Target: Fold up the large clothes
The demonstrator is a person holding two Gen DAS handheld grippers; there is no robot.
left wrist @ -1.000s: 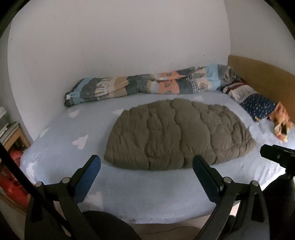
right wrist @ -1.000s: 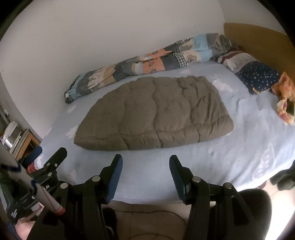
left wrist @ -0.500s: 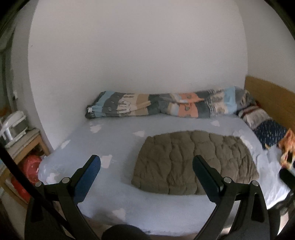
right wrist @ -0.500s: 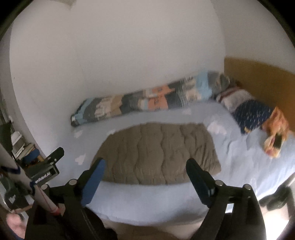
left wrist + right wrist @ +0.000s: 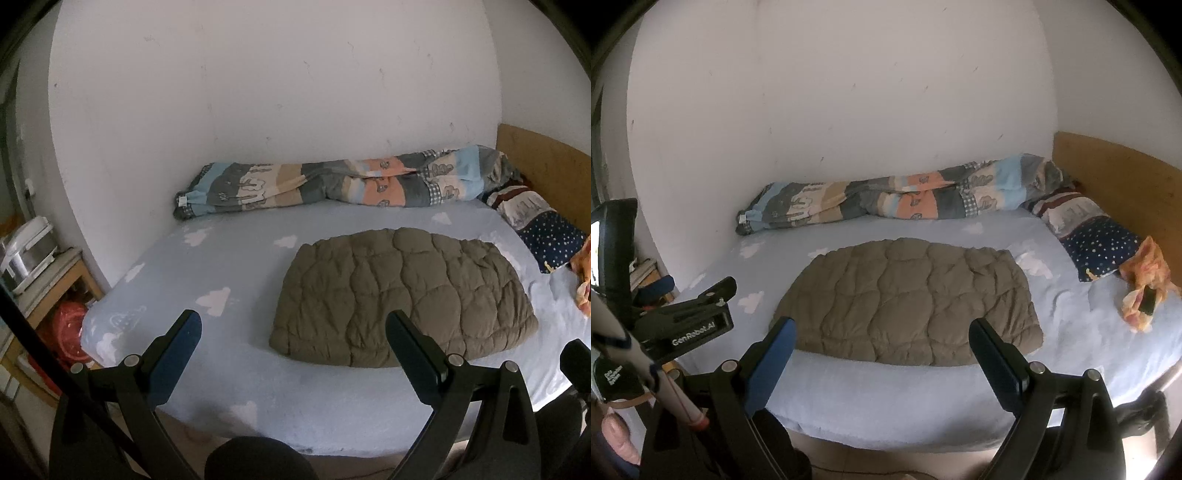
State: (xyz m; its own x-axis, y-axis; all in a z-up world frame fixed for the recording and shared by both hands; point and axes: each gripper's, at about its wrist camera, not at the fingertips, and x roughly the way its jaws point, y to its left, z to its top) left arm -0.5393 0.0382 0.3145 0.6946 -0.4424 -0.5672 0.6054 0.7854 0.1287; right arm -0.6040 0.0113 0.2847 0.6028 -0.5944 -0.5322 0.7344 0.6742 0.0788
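A folded olive-brown quilted garment (image 5: 402, 295) lies flat on the light blue bed (image 5: 229, 258); it also shows in the right wrist view (image 5: 908, 299). My left gripper (image 5: 293, 343) is open and empty, held back off the bed's near edge, apart from the garment. My right gripper (image 5: 882, 350) is open and empty, also short of the near edge. The left gripper body (image 5: 683, 321) shows at the left of the right wrist view.
A rolled patterned duvet (image 5: 332, 181) lies along the wall. Pillows (image 5: 1097, 236) and an orange cloth (image 5: 1145, 284) sit at the right by the wooden headboard (image 5: 1115, 173). A side table with an appliance (image 5: 29, 251) stands left of the bed.
Both grippers have drawn back and up from the bed, so the garment looks smaller. The right gripper's jaws have opened wider. The garment has not moved.
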